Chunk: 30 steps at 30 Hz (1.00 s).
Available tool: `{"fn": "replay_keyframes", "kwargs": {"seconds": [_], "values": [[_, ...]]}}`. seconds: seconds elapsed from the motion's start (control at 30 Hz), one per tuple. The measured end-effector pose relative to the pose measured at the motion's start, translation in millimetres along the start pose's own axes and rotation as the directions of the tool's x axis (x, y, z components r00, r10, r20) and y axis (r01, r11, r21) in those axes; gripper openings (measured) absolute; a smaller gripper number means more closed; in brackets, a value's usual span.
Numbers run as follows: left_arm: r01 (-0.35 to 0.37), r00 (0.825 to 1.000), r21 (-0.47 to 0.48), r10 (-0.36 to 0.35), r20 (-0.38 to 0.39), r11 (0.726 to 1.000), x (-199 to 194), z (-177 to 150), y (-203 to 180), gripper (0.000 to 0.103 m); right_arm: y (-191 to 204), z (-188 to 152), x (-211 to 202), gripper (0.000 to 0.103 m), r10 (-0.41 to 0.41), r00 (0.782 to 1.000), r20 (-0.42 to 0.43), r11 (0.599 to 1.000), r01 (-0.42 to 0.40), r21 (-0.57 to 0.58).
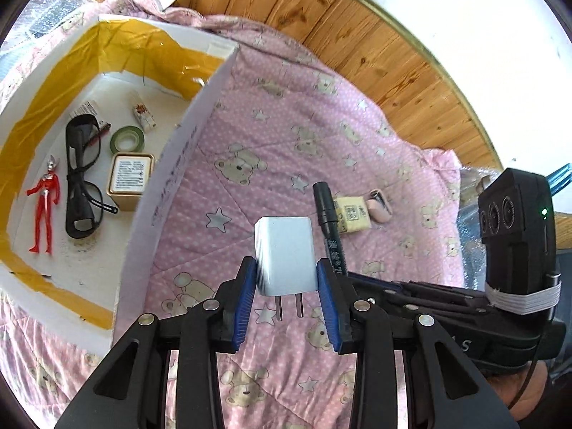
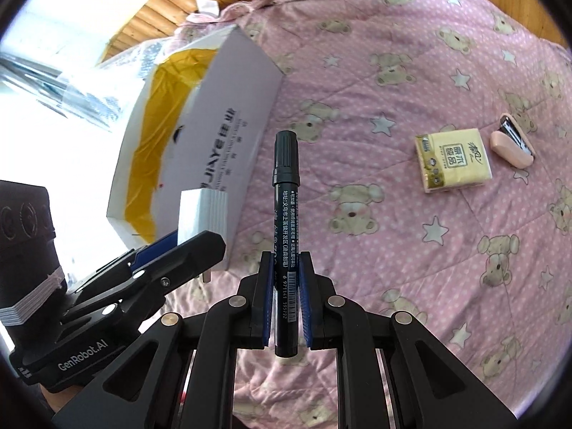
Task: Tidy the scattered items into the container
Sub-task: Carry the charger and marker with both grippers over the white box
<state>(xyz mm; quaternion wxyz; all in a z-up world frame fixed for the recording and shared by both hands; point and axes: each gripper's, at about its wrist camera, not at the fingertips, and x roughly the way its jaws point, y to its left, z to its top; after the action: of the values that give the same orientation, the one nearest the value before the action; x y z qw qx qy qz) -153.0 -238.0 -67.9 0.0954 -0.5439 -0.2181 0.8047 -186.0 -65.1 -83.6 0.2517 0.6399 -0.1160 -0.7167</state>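
Box (image 1: 178, 164) lay at the far left on the bed's pink bear quilt (image 1: 286, 125), white card walls lined with yellow tape, open side turned up. Already on its floor: red figure (image 1: 44, 203), black glasses (image 1: 80, 175), green tape roll (image 1: 127, 139), a small square tin (image 1: 129, 182), and a small packet (image 1: 144, 116) further back.

Left hand-held gripper (image 1: 286, 282) was pinching a white plug adapter (image 1: 284, 255) across its body, prongs pointing back toward the camera. It hung above the quilt just right of the box's near wall. The box opening lay to the left of it and somewhat ahead, so the coming move looked like a short sideways carry over that wall.

Right hand-held gripper (image 2: 286, 296) was closed on a black marker (image 2: 286, 221). The marker's long axis ran straight forward along the fingers, cap end away from the camera, rear end sticking out behind the pads. From its own view the box (image 2: 228, 136) sat ahead and to the left, with the left hand-held gripper (image 2: 178, 250) and adapter (image 2: 202, 214) between it and the opening.

Left was clearly the nearer one to the box; the right probably had to wait or reach over.

Still out on the quilt at the far right: tissue pack (image 2: 452, 159) and, just beside it, a pink stapler (image 2: 513, 144).
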Motion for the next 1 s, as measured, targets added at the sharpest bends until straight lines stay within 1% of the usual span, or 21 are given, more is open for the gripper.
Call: {"fn": "replay_keyframes", "kwargs": {"seconds": [0.33, 0.7, 0.8, 1.0], "values": [[0.041, 0.996, -0.034, -0.038, 0.081, 0.999, -41, 2, 10, 0.036, 43, -4, -20, 0.014, -0.002, 0.999, 0.037, 0.998, 0.004, -0.056], [0.083, 0.985, -0.098, -0.066, 0.161, 0.992, -78, 12, 35, 0.036, 86, 13, -29, 0.014, -0.002, 0.998, 0.061, 0.992, 0.010, -0.125], [0.090, 0.981, -0.114, -0.068, 0.180, 0.989, -86, 17, 43, 0.036, 98, 20, -28, 0.014, 0.003, 0.998, 0.064, 0.989, 0.007, -0.145], [0.075, 0.976, -0.169, -0.038, 0.215, 0.983, -98, 27, 72, 0.036, 124, 39, -19, 0.014, 0.011, 0.998, 0.057, 0.981, 0.000, -0.193]]}}
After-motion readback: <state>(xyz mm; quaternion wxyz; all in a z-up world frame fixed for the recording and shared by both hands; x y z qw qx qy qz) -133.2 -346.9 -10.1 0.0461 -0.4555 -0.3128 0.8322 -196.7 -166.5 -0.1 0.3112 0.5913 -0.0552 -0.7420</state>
